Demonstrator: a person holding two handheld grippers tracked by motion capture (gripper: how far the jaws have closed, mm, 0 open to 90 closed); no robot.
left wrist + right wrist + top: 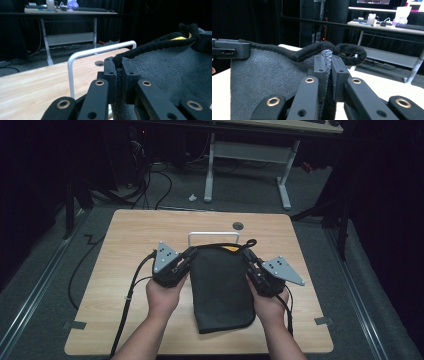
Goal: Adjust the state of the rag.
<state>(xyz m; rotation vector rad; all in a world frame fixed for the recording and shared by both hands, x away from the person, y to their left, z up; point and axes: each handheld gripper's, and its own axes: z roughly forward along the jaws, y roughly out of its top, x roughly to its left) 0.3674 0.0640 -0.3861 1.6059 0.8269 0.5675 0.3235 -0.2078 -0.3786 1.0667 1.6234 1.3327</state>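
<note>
**Towel held up by both top corners**

Desk (125,320): light wood, bare around the work. Dark grey towel (220,285) hangs w/ its top edge stretched betw. the two tools, lower end draped on the desk near the person; prob. spread taut so it can go over the white rail (213,235) just behind. Left tool (189,255) clenched on the top-left corner, right tool (247,256) clenched on the top-right, by the hanging loop (350,53).
</note>
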